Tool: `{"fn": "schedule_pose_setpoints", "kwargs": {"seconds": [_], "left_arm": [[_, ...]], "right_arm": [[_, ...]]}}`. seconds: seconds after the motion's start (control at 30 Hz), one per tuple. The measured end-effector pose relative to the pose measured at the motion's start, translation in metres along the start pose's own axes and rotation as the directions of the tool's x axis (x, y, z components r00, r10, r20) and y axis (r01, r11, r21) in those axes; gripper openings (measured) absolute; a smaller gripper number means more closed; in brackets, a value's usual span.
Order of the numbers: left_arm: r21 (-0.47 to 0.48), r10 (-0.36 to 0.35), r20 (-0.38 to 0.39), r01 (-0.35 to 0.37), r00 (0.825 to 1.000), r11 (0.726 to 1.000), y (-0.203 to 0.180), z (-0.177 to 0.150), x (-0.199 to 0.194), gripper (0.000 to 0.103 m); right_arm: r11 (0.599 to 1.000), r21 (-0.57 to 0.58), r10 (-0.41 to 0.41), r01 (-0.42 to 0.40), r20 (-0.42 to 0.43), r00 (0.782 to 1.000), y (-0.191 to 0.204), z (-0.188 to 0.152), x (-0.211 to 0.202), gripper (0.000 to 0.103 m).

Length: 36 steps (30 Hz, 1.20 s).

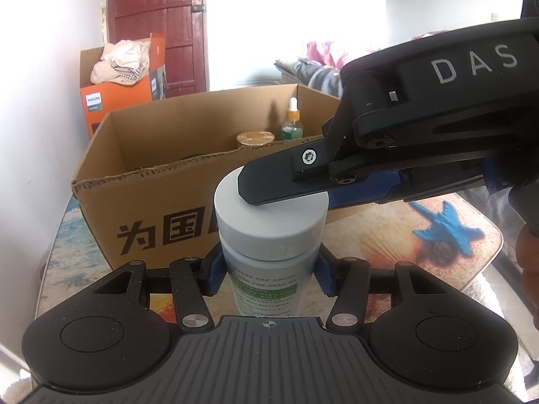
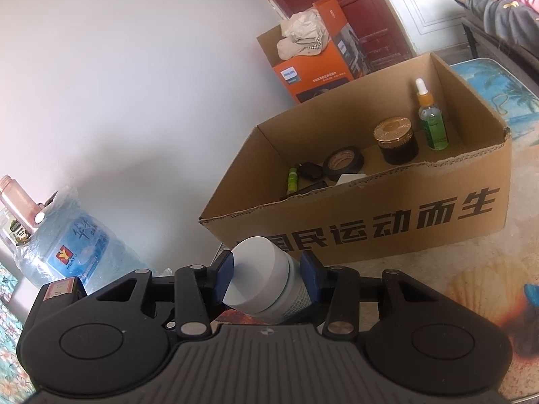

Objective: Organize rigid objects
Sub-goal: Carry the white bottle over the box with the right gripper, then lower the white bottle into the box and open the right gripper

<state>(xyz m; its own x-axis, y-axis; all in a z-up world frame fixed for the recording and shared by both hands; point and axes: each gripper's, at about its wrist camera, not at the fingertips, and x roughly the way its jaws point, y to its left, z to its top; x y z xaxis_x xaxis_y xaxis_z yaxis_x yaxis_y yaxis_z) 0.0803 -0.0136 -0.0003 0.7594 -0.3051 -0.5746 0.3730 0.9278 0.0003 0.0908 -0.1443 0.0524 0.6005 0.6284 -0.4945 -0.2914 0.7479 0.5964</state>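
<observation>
A white bottle with a wide white cap and a green label stands in front of the cardboard box. My left gripper is shut on its body just under the cap, blue pads on both sides. My right gripper comes in from the right, one black finger lying across the cap's top. In the right wrist view the bottle sits tilted between my right gripper's blue pads, which press on the cap's top and the neck side. The box holds a dropper bottle, a gold-lidded jar and a tape roll.
An orange box with a cloth on it stands behind the cardboard box, by a red door. A large water jug sits low at the left by the wall. The table cover shows a blue starfish print. A hand shows at the right edge.
</observation>
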Motion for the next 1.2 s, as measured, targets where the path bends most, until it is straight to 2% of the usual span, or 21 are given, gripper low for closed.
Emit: {"fn": "schedule_pose_setpoints", "kwargs": {"seconds": [0.27, 0.43, 0.63, 0.8, 0.93, 1.07, 1.2], "left_arm": [[0.013, 0.020, 0.034, -0.020, 0.999, 1.000, -0.002, 0.004, -0.014, 0.053], [0.013, 0.029, 0.095, -0.030, 0.995, 0.999, 0.001, 0.015, -0.034, 0.053], [0.047, 0.034, 0.206, -0.045, 0.978, 0.998, 0.008, 0.055, -0.061, 0.053], [0.094, -0.014, 0.238, -0.008, 0.971, 0.996, 0.010, 0.099, -0.055, 0.053], [0.103, -0.081, 0.178, 0.063, 0.981, 0.993, 0.010, 0.131, -0.019, 0.053], [0.090, -0.128, 0.075, 0.121, 0.989, 0.989, 0.001, 0.138, 0.031, 0.053], [-0.003, -0.193, -0.062, 0.193, 0.979, 0.981, 0.005, 0.133, 0.085, 0.053]], "right_arm": [[0.999, -0.037, 0.020, -0.019, 0.025, 0.999, 0.015, 0.001, -0.011, 0.047], [0.995, -0.090, 0.049, -0.043, 0.059, 0.997, 0.037, 0.012, -0.024, 0.047], [0.977, -0.201, 0.104, -0.075, 0.138, 0.985, 0.073, 0.045, -0.048, 0.047], [0.964, -0.261, 0.100, -0.048, 0.190, 0.977, 0.082, 0.083, -0.059, 0.046], [0.969, -0.245, 0.053, -0.006, 0.187, 0.981, 0.061, 0.114, -0.048, 0.046], [0.987, -0.163, 0.006, 0.017, 0.142, 0.990, 0.017, 0.135, -0.021, 0.046], [0.995, -0.092, -0.033, 0.040, 0.078, 0.996, -0.032, 0.137, 0.010, 0.046]]}}
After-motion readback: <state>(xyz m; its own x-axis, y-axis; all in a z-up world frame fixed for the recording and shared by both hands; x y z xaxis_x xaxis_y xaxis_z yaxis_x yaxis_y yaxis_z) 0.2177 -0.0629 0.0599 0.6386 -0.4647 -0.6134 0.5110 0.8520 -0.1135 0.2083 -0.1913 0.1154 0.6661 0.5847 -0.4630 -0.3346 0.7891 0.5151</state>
